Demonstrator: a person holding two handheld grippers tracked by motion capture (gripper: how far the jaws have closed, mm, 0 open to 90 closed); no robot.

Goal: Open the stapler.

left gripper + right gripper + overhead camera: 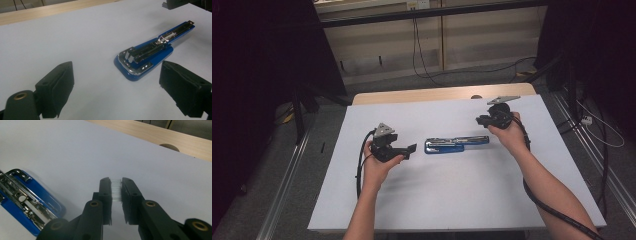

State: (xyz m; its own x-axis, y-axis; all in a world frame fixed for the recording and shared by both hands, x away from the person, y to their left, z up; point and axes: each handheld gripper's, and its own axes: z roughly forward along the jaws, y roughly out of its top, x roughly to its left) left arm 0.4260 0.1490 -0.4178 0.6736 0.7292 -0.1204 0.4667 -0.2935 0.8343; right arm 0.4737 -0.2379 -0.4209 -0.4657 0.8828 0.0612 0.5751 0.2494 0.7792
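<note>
glossy blue stapler (145, 56), matt white table (75, 37)

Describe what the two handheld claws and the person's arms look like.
Both claws, left claw and right claw, are black with blocky padded jaws, brass-coloured rivets and a grey three-cornered plate on top. A black cable trails from each. The forearms are bare, no sleeves showing.

A glossy blue stapler (457, 144) with chrome insides lies on a plain white tabletop (452, 200); black grippers, silvery staple strip (116, 190).
</note>
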